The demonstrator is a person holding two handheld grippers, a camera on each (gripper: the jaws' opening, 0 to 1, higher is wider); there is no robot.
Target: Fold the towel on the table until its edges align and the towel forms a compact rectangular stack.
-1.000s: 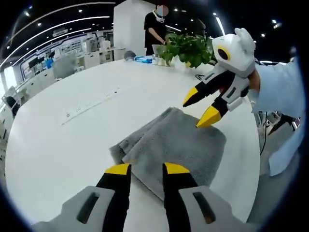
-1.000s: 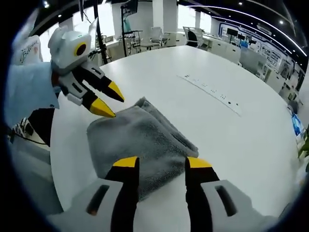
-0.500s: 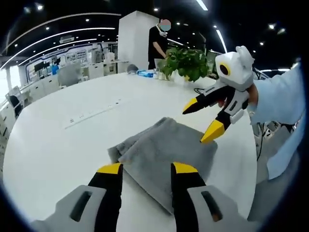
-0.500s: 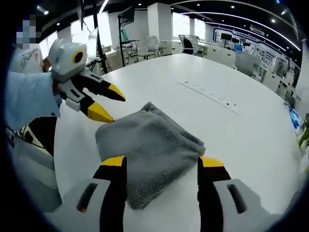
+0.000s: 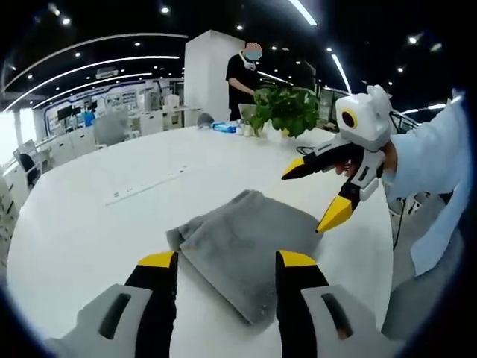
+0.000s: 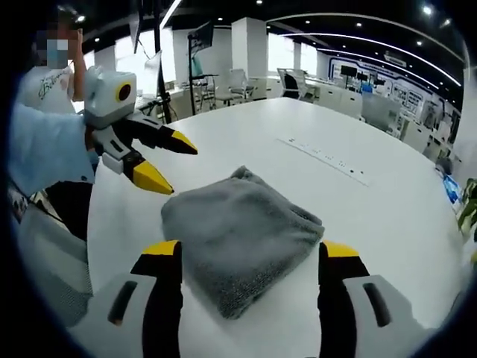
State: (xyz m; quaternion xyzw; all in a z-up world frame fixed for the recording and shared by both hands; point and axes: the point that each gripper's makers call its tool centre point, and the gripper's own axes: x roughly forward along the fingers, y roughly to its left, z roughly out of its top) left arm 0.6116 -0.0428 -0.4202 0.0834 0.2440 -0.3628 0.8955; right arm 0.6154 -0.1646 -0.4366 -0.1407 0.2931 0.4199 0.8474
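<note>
- Towel (image 5: pixel 250 250): grey terry cloth, lay folded into a thick, roughly rectangular stack on the white table (image 5: pixel 89 216), near the table's rounded edge.
- In the right gripper view the towel (image 6: pixel 238 227) showed a smooth top layer, a rounded folded edge on the far side, and a nubby, layered edge toward the camera.
- In the left gripper view a lower layer stuck out slightly at the left corner, so the edges were not fully flush there.
- Left claw (image 5: pixel 227 259): jaws spread, yellow tips raised above the near edge of the towel, holding nothing. The same claw, seen in the right gripper view (image 6: pixel 170 162), hung above the table just beside the towel's left corner, apart from the cloth.
- Right claw (image 6: pixel 252 250): jaws spread wide, one tip to each side of the towel's near edge, nothing between them. From the left gripper view it (image 5: pixel 317 195) hovered above the towel's right side, held by a person's hand with a light blue sleeve (image 5: pixel 428 160).
- Background: a leafy plant (image 5: pixel 287 108) stood at the table's far side, with a person in dark clothes behind it.
</note>
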